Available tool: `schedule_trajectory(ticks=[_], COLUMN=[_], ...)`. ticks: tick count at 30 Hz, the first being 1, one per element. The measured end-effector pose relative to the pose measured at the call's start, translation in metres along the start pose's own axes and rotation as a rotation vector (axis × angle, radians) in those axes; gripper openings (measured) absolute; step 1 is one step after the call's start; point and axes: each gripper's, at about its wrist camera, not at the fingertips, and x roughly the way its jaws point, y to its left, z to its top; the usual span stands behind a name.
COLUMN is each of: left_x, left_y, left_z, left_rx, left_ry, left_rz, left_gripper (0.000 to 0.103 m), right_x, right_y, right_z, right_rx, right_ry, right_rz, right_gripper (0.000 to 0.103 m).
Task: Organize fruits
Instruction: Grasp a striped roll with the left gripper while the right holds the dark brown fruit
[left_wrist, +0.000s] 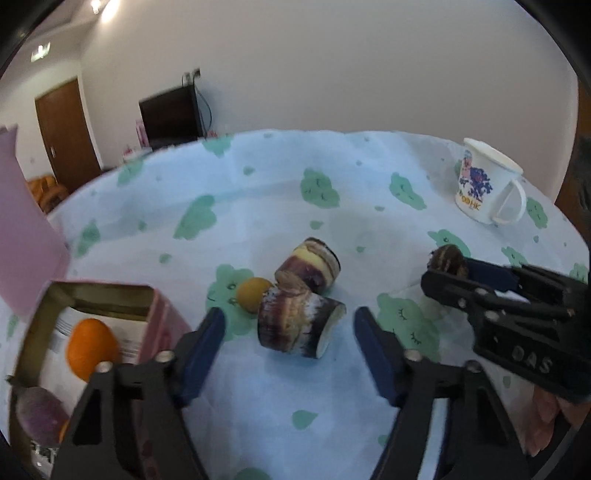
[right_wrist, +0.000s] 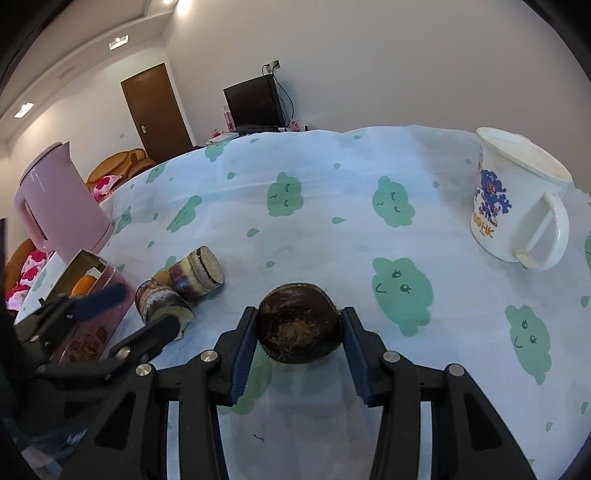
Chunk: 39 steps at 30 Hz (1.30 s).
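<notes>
Here the dark round fruit (right_wrist: 299, 325) sits on the tabletop (right_wrist: 332, 192), clenched in my right tool (right_wrist: 299, 332); being round, it may slip out as I lift. My left tool (left_wrist: 290, 332) hangs released before the near cane piece (left_wrist: 299, 325), and could knock it rolling toward the pink box (left_wrist: 166, 310).

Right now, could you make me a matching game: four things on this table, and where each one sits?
Things:
1. orange
2. dark round fruit
3. white mug
4. pink kettle

Places:
A. upright just behind the pink box
B. between the jaws of the right gripper
C. upright, off on its own
D. inside the pink box

Pairs: 1-D, 2-B, 3-C, 4-A
</notes>
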Motion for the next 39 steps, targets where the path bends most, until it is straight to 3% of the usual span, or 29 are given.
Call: schedule_trajectory(ticks=[2, 3, 4, 7, 15, 39], left_x=[0.002, 0.004, 0.005, 0.004, -0.001, -0.03], left_y=[-0.001, -0.002, -0.001, -0.001, -0.003, -0.002], left_z=[0.002, 0.002, 0.002, 0.0, -0.003, -0.006], left_rx=[0.003, 0.002, 0.001, 0.001, 0.002, 0.01], left_ry=[0.004, 0.014, 0.018, 0.019, 0.005, -0.154], left_rz=[-0.013, -0.02, -0.022, -0.04, -0.053, -0.008], left_gripper=[0.066, 0.062, 0.05, 0.044, 0.043, 0.043], right_x=[0.0, 0.001, 0.001, 0.0, -0.007, -0.03], right_y=[0.0, 0.0, 0.001, 0.002, 0.007, 0.013], right_z=[0.0, 0.0, 0.0, 0.0, -0.002, -0.005], right_rx=[-0.004, -0.008, -0.012, -0.014, -0.035, -0.07], right_ry=[-0.001, -0.001, -0.001, -0.004, -0.035, -0.148], right_rz=[0.0, -0.001, -0.002, -0.002, 0.012, 0.044], right_gripper=[0.047, 0.047, 0.047, 0.047, 0.047, 0.047])
